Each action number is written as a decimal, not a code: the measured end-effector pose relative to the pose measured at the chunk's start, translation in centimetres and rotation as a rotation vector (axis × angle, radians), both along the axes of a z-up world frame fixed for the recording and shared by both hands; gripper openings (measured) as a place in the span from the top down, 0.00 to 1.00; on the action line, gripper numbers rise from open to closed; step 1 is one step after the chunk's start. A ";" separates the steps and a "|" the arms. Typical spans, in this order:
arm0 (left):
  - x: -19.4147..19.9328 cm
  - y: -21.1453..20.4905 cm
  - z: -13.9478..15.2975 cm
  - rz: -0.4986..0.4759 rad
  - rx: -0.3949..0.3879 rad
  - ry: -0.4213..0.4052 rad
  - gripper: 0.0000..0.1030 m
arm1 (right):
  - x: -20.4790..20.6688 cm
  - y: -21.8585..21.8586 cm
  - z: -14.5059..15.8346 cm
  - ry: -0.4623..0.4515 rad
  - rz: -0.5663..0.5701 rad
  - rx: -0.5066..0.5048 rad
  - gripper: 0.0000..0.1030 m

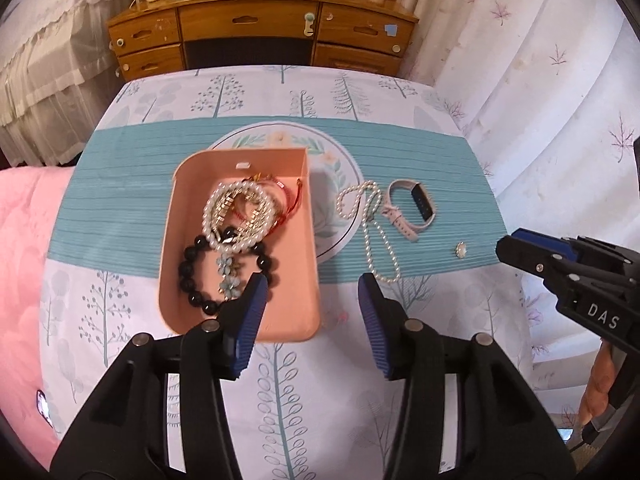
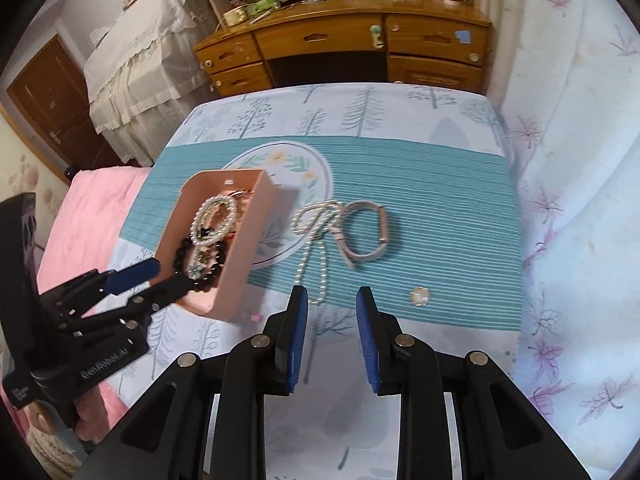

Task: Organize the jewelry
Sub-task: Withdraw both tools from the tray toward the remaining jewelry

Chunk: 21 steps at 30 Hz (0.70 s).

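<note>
Reading "DAS" in white on its black side, the right gripper (image 1: 505, 245) hangs empty with jaws parted near the table's right edge. "GenRobot.AI" marks the left gripper (image 1: 313, 291), jaws apart, nothing between. Left of centre, the pink tray (image 1: 294, 304) holds bracelets; pearl necklace (image 1: 374, 236), watch (image 1: 410, 210) and brooch (image 1: 461, 249) lie on the tablecloth (image 1: 160, 208) beside it.

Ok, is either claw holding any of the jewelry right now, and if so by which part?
Nothing is held. The left claw stands open and empty above the pink tray, and the right claw is empty near the pearl necklace.
</note>
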<state>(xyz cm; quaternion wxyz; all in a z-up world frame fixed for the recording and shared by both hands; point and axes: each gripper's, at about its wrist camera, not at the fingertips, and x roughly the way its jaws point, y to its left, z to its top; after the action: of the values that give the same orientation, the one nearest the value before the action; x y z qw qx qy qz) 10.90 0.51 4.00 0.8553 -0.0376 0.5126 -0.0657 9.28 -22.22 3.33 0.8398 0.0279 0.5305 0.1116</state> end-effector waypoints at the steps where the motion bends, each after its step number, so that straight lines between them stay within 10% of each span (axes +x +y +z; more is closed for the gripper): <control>1: 0.2 -0.2 0.0 -0.001 0.001 0.002 0.57 | 0.0 -0.6 0.0 -0.001 -0.010 -0.004 0.76; 21: 5.4 -6.9 -4.7 -0.073 0.022 0.136 0.57 | 4.7 -5.8 -9.5 0.200 -0.075 -0.104 0.75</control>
<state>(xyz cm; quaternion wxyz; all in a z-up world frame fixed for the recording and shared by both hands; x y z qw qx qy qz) 16.29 -6.37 -0.73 0.8159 -0.0138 0.5713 -0.0884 13.97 -28.06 -6.13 0.7866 0.0151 0.6153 0.0490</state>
